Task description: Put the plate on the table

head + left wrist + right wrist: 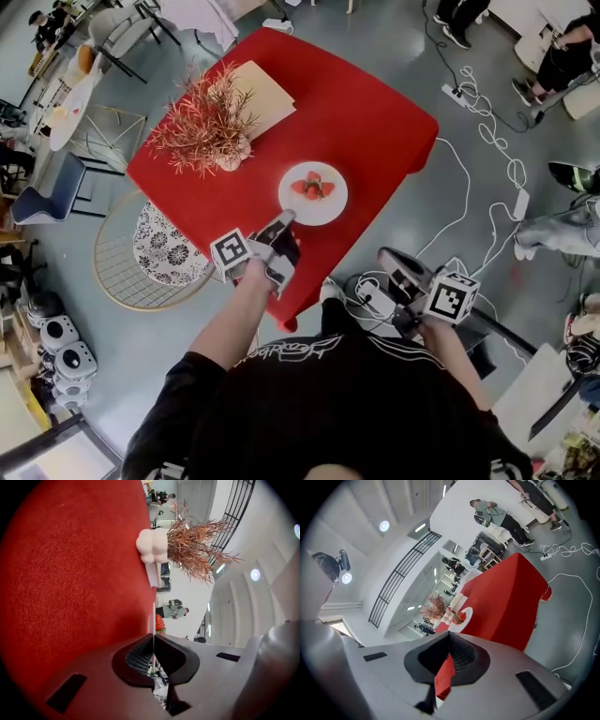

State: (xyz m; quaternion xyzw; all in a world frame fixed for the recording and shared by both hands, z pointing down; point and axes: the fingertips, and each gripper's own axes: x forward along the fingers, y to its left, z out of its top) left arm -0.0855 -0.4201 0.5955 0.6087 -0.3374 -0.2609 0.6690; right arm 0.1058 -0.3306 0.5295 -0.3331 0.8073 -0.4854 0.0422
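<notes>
Fingers of the left gripper [284, 221] were pressed together on the near rim of the white plate [331, 208], with only that thin edge between them. From the left gripper view the plate [153, 617] showed edge-on as a slim pale line running straight out of the closed tips of the left gripper [153, 645], and a strawberry [160, 622] sat on it just past them. The plate sat low over the red table [375, 122], toward its near side, level with the cloth; I could not tell whether it rested on the cloth or hung just above it. The strawberries [313, 186] lay at its middle.

Off to the side, the right gripper [387, 256] was held clear of the table, over the grey floor and a tangle of white cables [487, 187]. Its tips met as well, seen in the right gripper view [449, 637], and nothing was caught between them. From there the plate [466, 616] was well apart from those fingers, out on the table.

Beyond the plate stood a pale vase [228, 157] of dry reddish sprigs [206, 117], and behind it lay a tan folder [264, 94].
</notes>
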